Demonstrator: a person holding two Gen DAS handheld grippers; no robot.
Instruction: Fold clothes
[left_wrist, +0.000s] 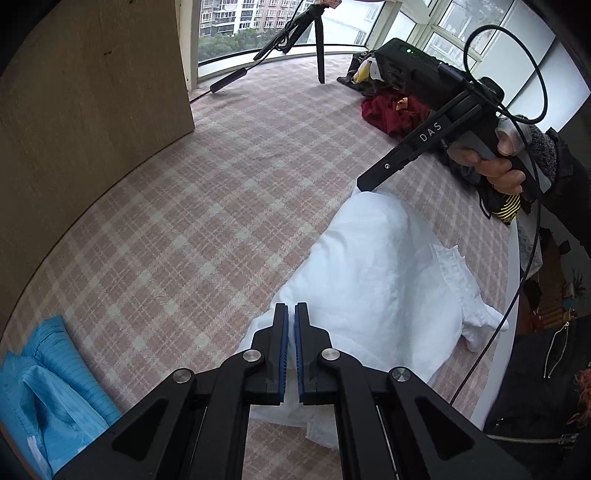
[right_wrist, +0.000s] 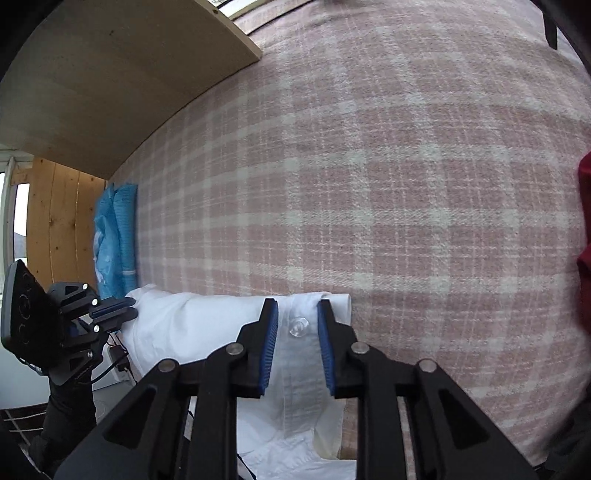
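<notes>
A white shirt (left_wrist: 376, 266) lies bunched in a long roll on the pink plaid bed cover (left_wrist: 221, 184). My left gripper (left_wrist: 291, 306) is shut on the near end of the shirt, with white cloth pinched between its blue pads. In the right wrist view the same gripper (right_wrist: 129, 308) clamps the left end of the shirt (right_wrist: 207, 321). My right gripper (right_wrist: 297, 306) stands open over the other end, its pads on either side of the button placket and a clear button (right_wrist: 298, 326). From the left wrist view its tip (left_wrist: 364, 184) rests at the shirt's far end, held by a hand.
A folded blue garment (left_wrist: 55, 387) lies by the wooden board (left_wrist: 92, 110). A red garment (left_wrist: 391, 114) and a dark pile sit at the far right, a black and yellow piece (left_wrist: 508, 208) near the bed's edge. A tripod (left_wrist: 319, 44) stands by the windows.
</notes>
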